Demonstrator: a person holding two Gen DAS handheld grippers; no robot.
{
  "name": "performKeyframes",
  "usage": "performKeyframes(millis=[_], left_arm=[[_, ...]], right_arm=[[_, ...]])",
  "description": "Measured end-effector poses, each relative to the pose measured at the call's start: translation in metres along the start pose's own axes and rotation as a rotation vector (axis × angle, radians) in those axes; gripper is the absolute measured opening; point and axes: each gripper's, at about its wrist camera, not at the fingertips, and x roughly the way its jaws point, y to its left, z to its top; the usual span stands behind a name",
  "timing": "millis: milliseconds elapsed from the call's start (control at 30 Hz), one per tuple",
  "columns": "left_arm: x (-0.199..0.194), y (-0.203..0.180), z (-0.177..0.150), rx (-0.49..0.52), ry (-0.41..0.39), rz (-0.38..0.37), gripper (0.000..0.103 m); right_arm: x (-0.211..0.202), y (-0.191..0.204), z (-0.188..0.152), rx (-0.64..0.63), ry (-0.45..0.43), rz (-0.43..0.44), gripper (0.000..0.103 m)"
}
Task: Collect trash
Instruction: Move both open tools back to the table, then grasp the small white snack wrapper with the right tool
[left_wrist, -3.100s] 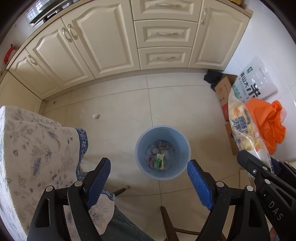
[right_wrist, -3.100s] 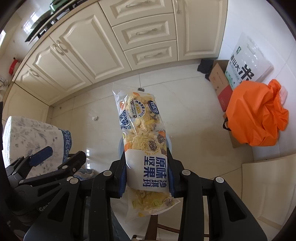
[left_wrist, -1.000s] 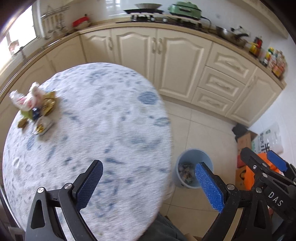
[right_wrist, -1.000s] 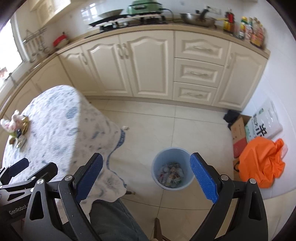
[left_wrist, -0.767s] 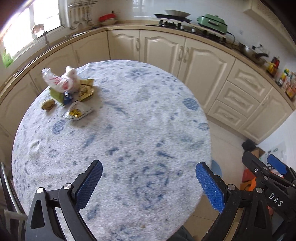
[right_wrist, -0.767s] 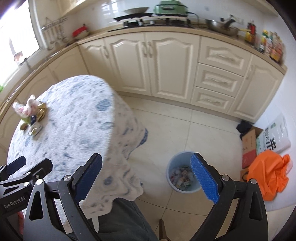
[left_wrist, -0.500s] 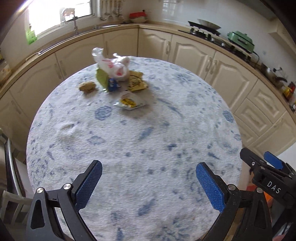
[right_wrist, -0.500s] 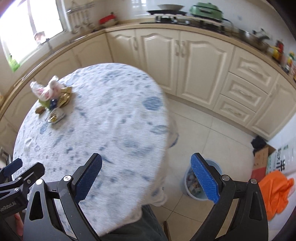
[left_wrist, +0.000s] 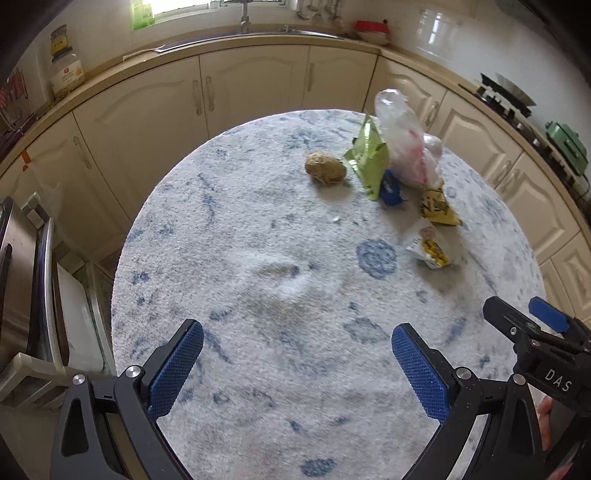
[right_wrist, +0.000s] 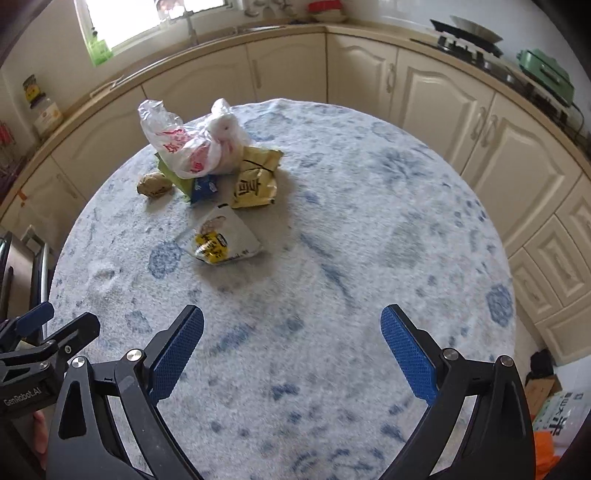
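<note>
- Two tools, both spread wide with nothing between the blue pads: left tool (left_wrist: 297, 363), right tool (right_wrist: 291, 349), both hovering over the near edge of the tabletop (right_wrist: 369, 229).
- Trash sits in one cluster on the far side of the tabletop, well apart from both tools; six pieces counted.
- One white plastic bag (right_wrist: 192, 146) with red print, crumpled, on top at the back.
- One green packet (left_wrist: 369, 158), tucked partly under the bag.
- One small blue wrapper (right_wrist: 205, 188), just beside the green packet.
- One brown crumpled lump (left_wrist: 325, 168), off to the cluster's side.
- One yellow packet (right_wrist: 256, 177); one white-and-yellow packet (right_wrist: 221, 242), nearest the tools.
- Nothing stands between the tools and the cluster.
- The tabletop is round, under a white-and-blue patterned cloth.
- Cream cabinets (right_wrist: 436, 88) curve around the room; sink under a window, stove on the counter.
</note>
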Motion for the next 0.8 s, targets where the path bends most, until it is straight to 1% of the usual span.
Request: performKeyframes(millis=[133, 200, 300, 333, 400, 433, 467, 500, 567, 600, 633, 667, 700, 800], left_arm=[[0.025, 0.009, 0.024, -0.014, 0.022, 0.020, 0.101], [0.040, 0.011, 0.036, -0.019, 0.035, 0.032, 0.101], [0.059, 0.015, 0.050, -0.021, 0.048, 0.042, 0.101], [0.064, 0.016, 0.054, -0.021, 0.052, 0.042, 0.101], [0.074, 0.018, 0.060, -0.025, 0.057, 0.041, 0.101], [0.078, 0.019, 0.065, -0.028, 0.060, 0.042, 0.101], [0.083, 0.020, 0.066, -0.029, 0.062, 0.043, 0.101], [0.086, 0.019, 0.070, -0.028, 0.065, 0.044, 0.101], [0.095, 0.019, 0.071, -0.023, 0.070, 0.039, 0.101], [0.097, 0.018, 0.073, -0.020, 0.074, 0.037, 0.101], [0.100, 0.017, 0.074, -0.018, 0.076, 0.034, 0.101], [0.101, 0.015, 0.075, -0.015, 0.076, 0.031, 0.101], [0.102, 0.013, 0.076, -0.012, 0.077, 0.028, 0.101], [0.103, 0.007, 0.080, -0.001, 0.072, 0.021, 0.101]], right_arm=[[0.020, 0.021, 0.023, -0.065, 0.007, 0.006, 0.098], [0.032, 0.031, 0.032, -0.095, 0.015, 0.028, 0.098], [0.046, 0.042, 0.040, -0.133, 0.014, 0.032, 0.098], [0.050, 0.045, 0.041, -0.147, 0.012, 0.029, 0.096], [0.057, 0.049, 0.042, -0.174, 0.015, 0.038, 0.084], [0.061, 0.051, 0.041, -0.181, 0.027, 0.045, 0.069], [0.065, 0.050, 0.040, -0.177, 0.043, 0.065, 0.063], [0.064, 0.049, 0.039, -0.168, 0.029, 0.074, 0.061], [0.062, 0.049, 0.039, -0.176, 0.006, 0.043, 0.048], [0.061, 0.048, 0.039, -0.173, 0.012, 0.052, 0.042], [0.061, 0.046, 0.040, -0.162, 0.019, 0.063, 0.021], [0.060, 0.044, 0.041, -0.155, 0.024, 0.059, 0.009], [0.060, 0.043, 0.042, -0.158, 0.028, 0.056, 0.009], [0.060, 0.035, 0.042, -0.138, 0.037, 0.087, 0.009]])
